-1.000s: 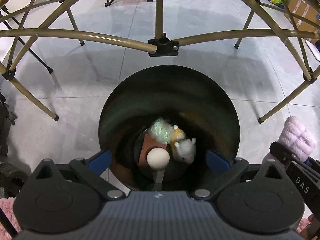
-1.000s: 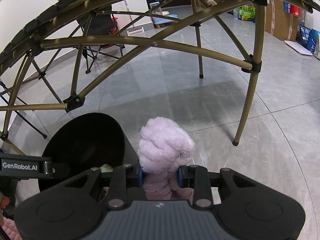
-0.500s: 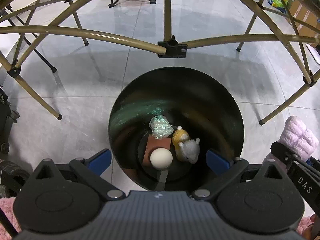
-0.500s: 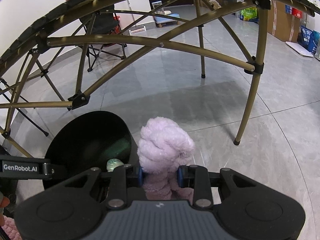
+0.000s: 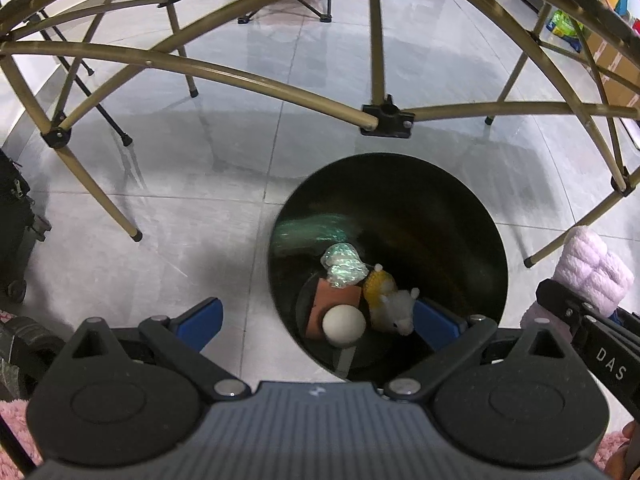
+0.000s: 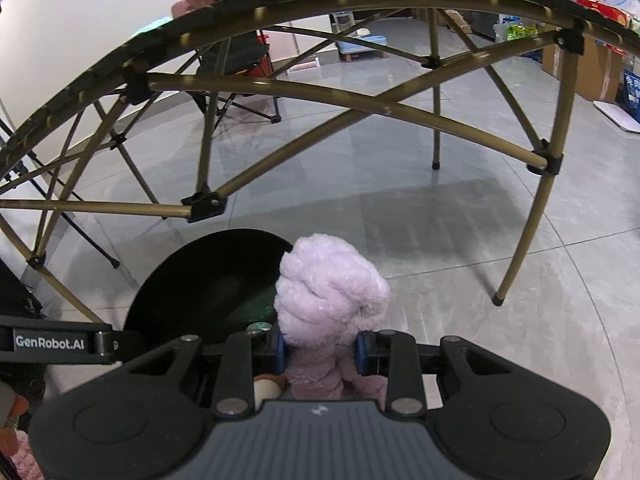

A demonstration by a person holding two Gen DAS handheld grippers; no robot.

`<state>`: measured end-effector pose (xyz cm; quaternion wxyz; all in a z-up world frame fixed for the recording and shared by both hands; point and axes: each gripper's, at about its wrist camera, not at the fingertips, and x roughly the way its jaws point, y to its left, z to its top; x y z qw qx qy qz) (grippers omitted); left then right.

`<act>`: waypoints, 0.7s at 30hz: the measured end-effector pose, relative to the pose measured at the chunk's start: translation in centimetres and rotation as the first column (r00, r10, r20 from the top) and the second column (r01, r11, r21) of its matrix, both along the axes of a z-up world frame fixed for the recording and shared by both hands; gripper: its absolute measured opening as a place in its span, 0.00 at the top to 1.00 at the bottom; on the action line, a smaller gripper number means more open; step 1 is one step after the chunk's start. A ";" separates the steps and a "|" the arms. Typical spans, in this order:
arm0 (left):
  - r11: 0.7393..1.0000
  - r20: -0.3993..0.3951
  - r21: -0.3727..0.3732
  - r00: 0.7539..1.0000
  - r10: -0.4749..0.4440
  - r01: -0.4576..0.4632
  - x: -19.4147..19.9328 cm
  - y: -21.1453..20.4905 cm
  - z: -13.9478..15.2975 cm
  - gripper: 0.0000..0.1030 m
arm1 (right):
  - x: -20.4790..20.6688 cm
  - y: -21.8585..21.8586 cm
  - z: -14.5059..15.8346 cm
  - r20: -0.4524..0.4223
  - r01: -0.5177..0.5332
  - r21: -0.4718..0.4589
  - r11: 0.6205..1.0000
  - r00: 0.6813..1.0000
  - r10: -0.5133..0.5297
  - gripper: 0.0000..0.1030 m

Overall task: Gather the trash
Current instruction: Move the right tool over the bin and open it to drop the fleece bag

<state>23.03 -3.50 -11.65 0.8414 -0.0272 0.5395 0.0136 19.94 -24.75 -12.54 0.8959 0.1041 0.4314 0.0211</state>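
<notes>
A black round trash bin (image 5: 472,216) stands on the floor under the table frame. In it lie a white ball (image 5: 343,325), an orange-brown block (image 5: 324,308), a crumpled iridescent wrapper (image 5: 343,266) and a small yellow and white plush toy (image 5: 390,300). My left gripper (image 5: 320,322) is open and empty over the bin's near left rim. My right gripper (image 6: 320,350) is shut on a fluffy lilac cloth (image 6: 330,296), held just right of the bin (image 6: 208,284). The cloth also shows in the left wrist view (image 5: 592,268).
A folding table's gold metal legs and cross bars (image 5: 256,76) arch over the bin. A leg foot (image 6: 497,300) stands to the right on the grey tile floor. Black luggage (image 5: 12,216) stands at the left. Boxes and bags (image 6: 600,64) line the far right.
My left gripper has moved left and back, so the bin now sits right of centre. My right gripper has held the lilac cloth throughout, shifting slightly relative to the bin.
</notes>
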 end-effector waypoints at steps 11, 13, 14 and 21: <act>0.998 0.014 -0.014 0.998 0.066 -0.066 -0.5 4.0 0.4 0.00 | 1.3 3.9 0.6 0.001 -0.071 -0.007 0.997 0.997 0.071 0.71; 0.997 0.015 -0.017 0.997 0.080 -0.080 -0.6 4.8 0.4 0.00 | 1.4 4.4 0.5 -0.002 -0.075 -0.008 0.997 0.997 0.075 0.71; 0.996 0.015 -0.019 0.996 0.087 -0.087 -0.7 5.1 0.4 0.00 | 1.6 4.6 0.5 -0.006 -0.077 -0.006 0.997 0.997 0.077 0.71; 0.993 0.012 -0.025 0.993 0.118 -0.118 -1.1 7.1 0.4 0.00 | 2.4 6.9 -0.1 -0.044 -0.101 0.004 0.995 0.994 0.101 0.71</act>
